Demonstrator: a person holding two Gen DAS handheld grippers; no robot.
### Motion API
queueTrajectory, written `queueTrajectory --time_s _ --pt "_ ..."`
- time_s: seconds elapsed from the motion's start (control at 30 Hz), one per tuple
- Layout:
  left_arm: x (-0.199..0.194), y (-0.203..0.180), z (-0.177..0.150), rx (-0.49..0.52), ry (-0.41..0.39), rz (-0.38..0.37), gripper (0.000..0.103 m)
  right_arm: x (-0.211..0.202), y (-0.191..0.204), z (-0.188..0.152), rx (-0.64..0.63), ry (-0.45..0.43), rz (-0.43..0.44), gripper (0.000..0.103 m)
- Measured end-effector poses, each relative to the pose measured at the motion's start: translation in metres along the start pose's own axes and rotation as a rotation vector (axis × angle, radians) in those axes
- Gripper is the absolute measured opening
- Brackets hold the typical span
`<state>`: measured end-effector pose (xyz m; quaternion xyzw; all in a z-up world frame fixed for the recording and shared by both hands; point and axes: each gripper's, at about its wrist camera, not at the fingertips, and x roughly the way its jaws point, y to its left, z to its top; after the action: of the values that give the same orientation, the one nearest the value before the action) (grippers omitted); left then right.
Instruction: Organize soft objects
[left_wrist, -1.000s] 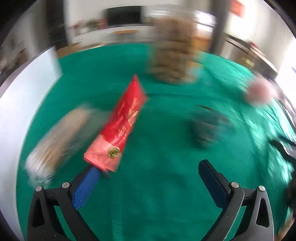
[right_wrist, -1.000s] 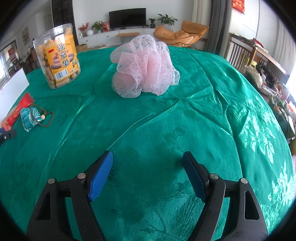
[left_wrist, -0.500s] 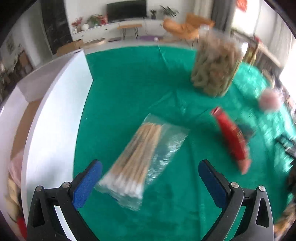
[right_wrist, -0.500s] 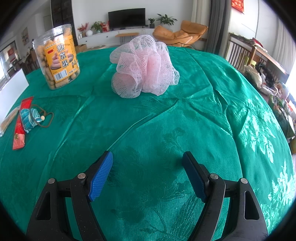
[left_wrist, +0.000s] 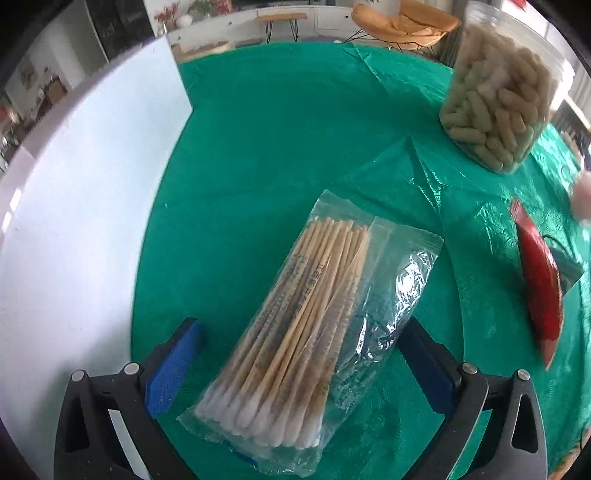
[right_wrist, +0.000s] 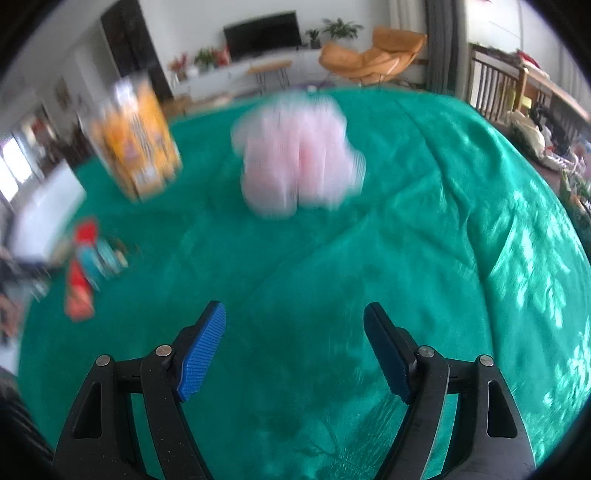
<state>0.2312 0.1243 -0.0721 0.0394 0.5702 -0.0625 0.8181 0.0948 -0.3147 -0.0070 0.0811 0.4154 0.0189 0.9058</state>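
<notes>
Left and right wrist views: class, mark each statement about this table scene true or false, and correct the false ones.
1. The bag of cotton swabs lies between the open fingers of the left gripper. True.
2. The right gripper is shut on the pink mesh sponge. False: it is open and empty, with the sponge farther off.
3. The tablecloth is green. True.
4. The snack jar lies on its side. False: it stands upright.
5. The red packet is inside the jar. False: it lies on the cloth.
</notes>
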Motion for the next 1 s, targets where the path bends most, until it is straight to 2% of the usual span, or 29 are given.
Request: queueTrajectory --time_s 0.07,0.13,0.2,0.23,0.27,0.33,0.43,0.53,0.63,0.73,0.87,1.0 --pt "-0.001 -0.001 -0.001 0.013 -0.005 0.001 0.103 -0.001 0.008 0.030 -0.034 -0.009 0.004 0.080" --pt "-0.002 -0.002 -0.003 0.011 0.007 -0.002 0.103 0.019 0.021 0.057 -0.083 0.056 0.007 0.080" --pt "-0.002 -0.004 -0.003 0.020 0.015 -0.004 0.102 0.050 0.031 0.076 -0.134 0.115 -0.041 0.080" --pt "-0.007 -0.006 -0.004 0.021 -0.002 -0.007 0.088 0.067 0.033 0.083 -0.148 0.147 -0.067 0.079" --pt "-0.014 -0.008 -0.005 0.027 -0.038 -0.013 0.061 0.084 0.034 0.086 -0.155 0.177 -0.090 0.068" --pt "-0.022 -0.009 -0.008 0.026 -0.066 -0.008 0.033 0.106 0.035 0.087 -0.170 0.245 -0.139 0.017" --pt "-0.030 -0.005 -0.009 0.010 -0.089 0.020 0.031 0.105 0.043 0.105 -0.138 0.233 -0.132 0.016" --pt "-0.042 0.006 -0.001 -0.055 -0.117 -0.020 0.030 0.084 0.062 0.146 -0.078 0.168 -0.048 0.015" --pt "-0.064 0.019 0.011 -0.119 -0.164 -0.058 0.031 0.063 0.104 0.193 -0.104 0.110 0.014 0.015" --pt "-0.093 0.026 0.021 -0.146 -0.220 -0.064 0.031 0.046 0.152 0.222 -0.171 0.065 0.043 0.015" --pt "-0.130 0.041 0.034 -0.174 -0.274 -0.078 0.031 0.038 0.206 0.234 -0.245 0.053 0.061 0.015" --pt "-0.166 0.061 0.029 -0.193 -0.309 -0.060 0.031 0.033 0.257 0.224 -0.306 0.065 0.105 0.015"
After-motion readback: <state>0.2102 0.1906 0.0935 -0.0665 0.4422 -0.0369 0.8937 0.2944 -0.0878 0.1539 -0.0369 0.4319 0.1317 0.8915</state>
